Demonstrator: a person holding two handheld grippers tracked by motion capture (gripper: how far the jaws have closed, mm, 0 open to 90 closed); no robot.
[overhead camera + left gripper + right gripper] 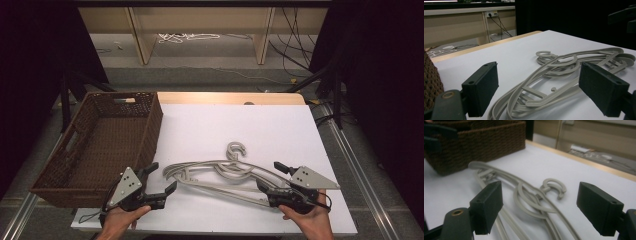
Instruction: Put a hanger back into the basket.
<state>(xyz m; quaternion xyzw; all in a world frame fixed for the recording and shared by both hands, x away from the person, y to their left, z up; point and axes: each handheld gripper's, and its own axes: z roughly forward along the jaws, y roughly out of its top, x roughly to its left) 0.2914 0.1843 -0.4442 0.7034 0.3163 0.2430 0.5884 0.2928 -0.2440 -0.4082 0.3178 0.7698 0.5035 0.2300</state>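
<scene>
The white rectangular table top (260, 125) carries everything here, and the dark brown woven wicker basket (52, 175) takes up its left side, standing empty with its long wall running along the work area. Just right of the basket, near the front edge, lies a loose pile of pale grey plastic clothes hangers (220, 175), stacked flat and overlapping, with their hooks (236, 150) curling toward the far side.

The likely step is to lift the hangers and move them to the basket, and both tools are set for it. The left gripper (159, 181) sits low at the pile's left end, its jaws spread wide with nothing between them; in the left gripper view the hanger arms (541, 92) run up between the two black pads (481, 90). The right gripper (270, 177) stands at the pile's right end, also spread and empty, its nearer jaw close to the hanger shoulder; whether it touches is hard to tell.

To do this well, each gripper should probably come down over a shoulder where the stacked arms lie closest together, so that one squeeze catches every layer rather than the top hanger alone. The tangled hooks (552, 187) suggest the pile will drag as one piece, yet a loose hanger could slip out, so a level, even lift from both ends seems wise. Clearing the basket's rim before lowering should keep the hooks from snagging in the weave.
</scene>
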